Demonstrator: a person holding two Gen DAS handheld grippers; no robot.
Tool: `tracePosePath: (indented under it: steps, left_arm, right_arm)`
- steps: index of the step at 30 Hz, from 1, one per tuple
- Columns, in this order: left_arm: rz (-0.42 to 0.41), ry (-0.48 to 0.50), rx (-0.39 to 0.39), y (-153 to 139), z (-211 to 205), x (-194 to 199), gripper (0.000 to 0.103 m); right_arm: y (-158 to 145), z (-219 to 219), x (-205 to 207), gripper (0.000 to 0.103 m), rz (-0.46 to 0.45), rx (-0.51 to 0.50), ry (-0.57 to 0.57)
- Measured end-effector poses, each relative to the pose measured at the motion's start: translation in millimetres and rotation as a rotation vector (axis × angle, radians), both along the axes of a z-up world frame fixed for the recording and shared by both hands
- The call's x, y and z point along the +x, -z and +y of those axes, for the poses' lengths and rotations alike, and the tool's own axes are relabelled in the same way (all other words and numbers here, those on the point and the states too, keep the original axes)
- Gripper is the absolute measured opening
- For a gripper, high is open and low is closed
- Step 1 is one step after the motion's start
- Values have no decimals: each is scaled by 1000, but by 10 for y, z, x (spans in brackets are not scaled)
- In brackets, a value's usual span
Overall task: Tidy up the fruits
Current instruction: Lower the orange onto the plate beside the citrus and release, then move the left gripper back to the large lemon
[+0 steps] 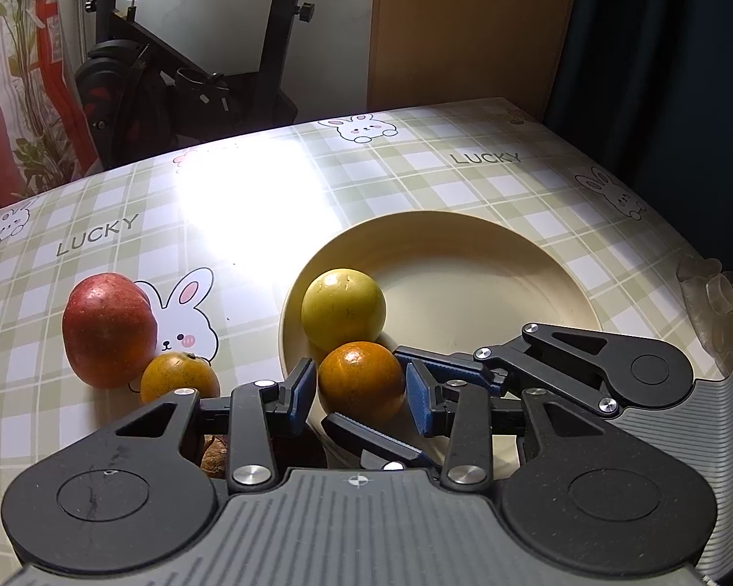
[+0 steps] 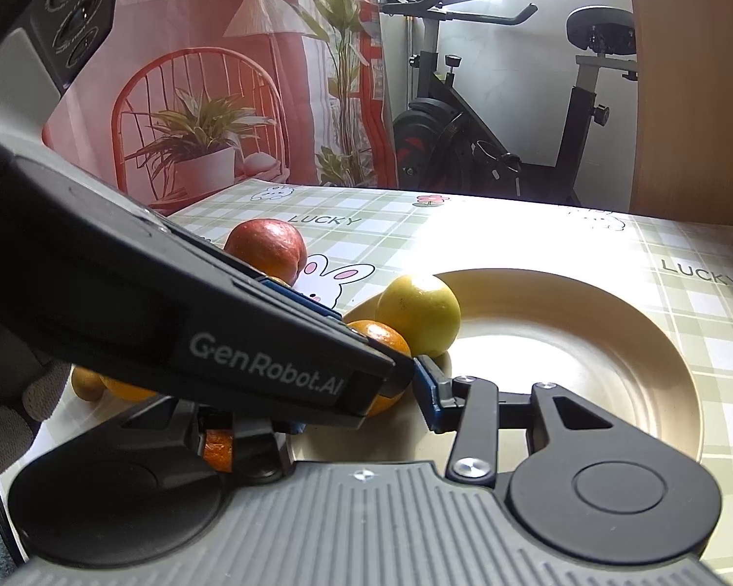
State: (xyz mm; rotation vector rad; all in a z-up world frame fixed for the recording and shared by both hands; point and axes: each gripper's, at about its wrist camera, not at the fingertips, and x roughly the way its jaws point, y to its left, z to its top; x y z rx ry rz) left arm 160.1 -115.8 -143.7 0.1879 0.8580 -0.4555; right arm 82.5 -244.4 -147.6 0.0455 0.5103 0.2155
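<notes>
Red apple (image 1: 108, 328): on the desk (image 1: 249, 195), far left, outside the plate.
Small orange (image 1: 178, 377): on the desk, touching the apple's lower right side; also outside the plate.
Left gripper (image 1: 359, 386): jaws wide apart, one blue pad on each side of the orange fruit, narrow gaps both sides; not clamped on it.
Orange fruit (image 1: 361, 380): on the near-left rim of the plate, touching the yellow fruit behind it.
Yellow fruit (image 1: 343, 309): inside the plate, left side.
Plate (image 1: 488, 263): cream, shallow, right half bare.
Right gripper (image 2: 317, 403): low over the plate's near edge, just beside the left gripper, whose body crosses in front and hides one finger. Only the right blue pad is seen; jaws seem spread, nothing clearly held, though orange shows behind the hidden side.
Step in hand: judged as setting the orange fruit in the plate, or just letting go of it.
Next move: likely back the left gripper clear without nudging the fruit off the rim, then go for the small orange or apple on the left.
</notes>
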Motion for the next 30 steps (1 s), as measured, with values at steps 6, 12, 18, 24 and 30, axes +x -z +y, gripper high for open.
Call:
tracePosePath:
  steps: [6,12,18,24,30]
  left_arm:
    - [-26,-34,-74,-146,157,-40,43]
    - [-78,-105,-166,-344,440,-174,43]
    - [-122,-193,-190,-408,825,-343,43]
    - [-130,-276,-242,-406,1210,-493,43]
    - [-140,-368,-271,-425,1520,-564,43]
  right_arm:
    - [-19,-72,-107,46,-48,47,1]
    - [-43,-109,-190,47,-83,77,9]
    - [-67,-178,-236,48,-97,116,17]
    - [-88,-140,-279,48,-121,97,29]
    - [-122,-154,-411,48,-85,154,81]
